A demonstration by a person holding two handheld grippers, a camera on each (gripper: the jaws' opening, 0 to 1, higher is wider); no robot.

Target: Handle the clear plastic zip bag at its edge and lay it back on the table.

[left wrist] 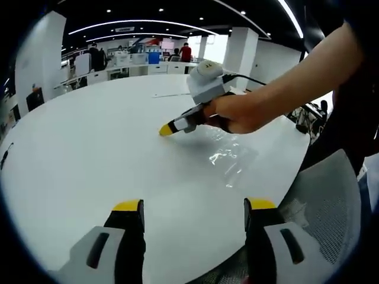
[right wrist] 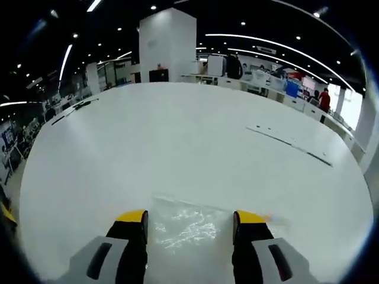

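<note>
The clear plastic zip bag (left wrist: 228,157) lies flat on the white round table (left wrist: 89,148), its creases catching the light. A hand holds my right gripper (left wrist: 167,129) low over the bag's far edge, yellow tips pointing left. In the right gripper view the bag (right wrist: 186,228) shows between the two jaws of the right gripper (right wrist: 189,218), which stand wide apart, open, with the film on the table (right wrist: 177,136) beneath them. My left gripper (left wrist: 194,206) hovers open at the near table edge, short of the bag, nothing between its jaws.
A grey mesh chair (left wrist: 331,201) stands against the table's near right edge. A thin dark seam strip (right wrist: 290,143) runs across the table's far right. Desks, pillars and people stand far behind.
</note>
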